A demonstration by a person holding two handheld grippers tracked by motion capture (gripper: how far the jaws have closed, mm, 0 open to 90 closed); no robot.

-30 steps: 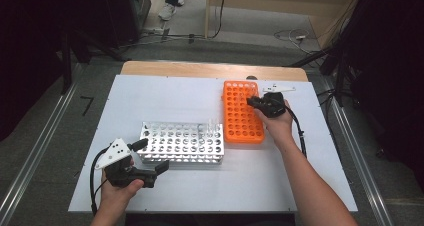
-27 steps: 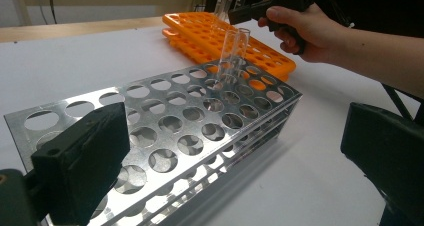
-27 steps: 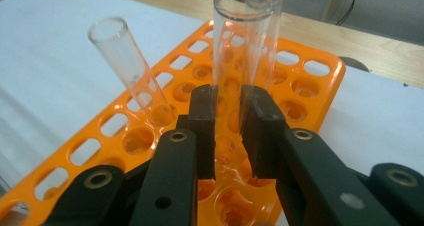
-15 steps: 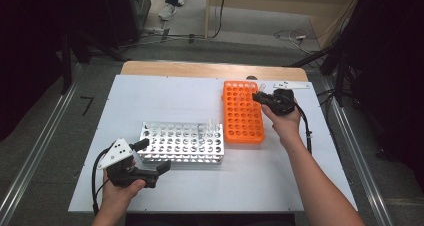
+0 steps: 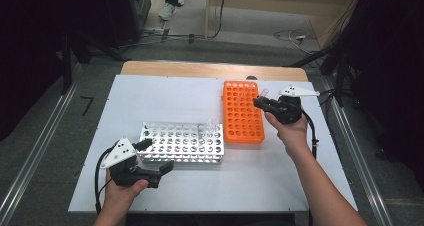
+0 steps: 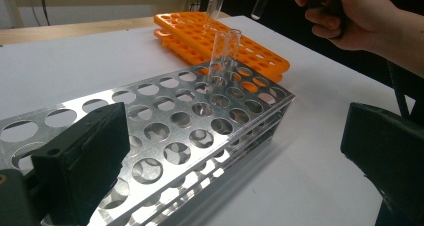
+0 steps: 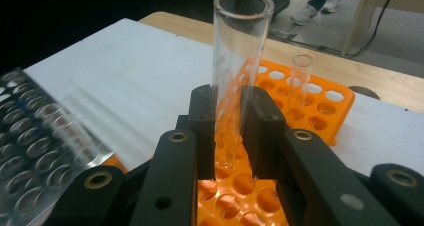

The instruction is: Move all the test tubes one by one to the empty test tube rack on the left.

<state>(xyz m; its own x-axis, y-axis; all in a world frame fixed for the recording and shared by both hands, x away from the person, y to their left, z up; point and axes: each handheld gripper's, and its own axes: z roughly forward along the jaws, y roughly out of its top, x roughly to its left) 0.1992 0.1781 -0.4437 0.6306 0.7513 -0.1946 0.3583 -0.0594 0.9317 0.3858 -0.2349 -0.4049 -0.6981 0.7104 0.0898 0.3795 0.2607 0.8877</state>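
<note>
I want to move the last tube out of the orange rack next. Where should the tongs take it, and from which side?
Grip the clear tube standing in the orange rack on its bare upper wall, just below the open rim, coming down from above with one pad on each side. It stands upright with its lower part sunk in a hole, so probably only the top is free to clamp.

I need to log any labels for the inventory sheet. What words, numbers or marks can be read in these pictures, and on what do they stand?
No text can be read.
Held test tube in the right tool: faint pale printed marks on the glass, too blurred to read.
Orange rack: no lettering seen.
Metal rack: no lettering seen.
White tabletop: plain.
</note>
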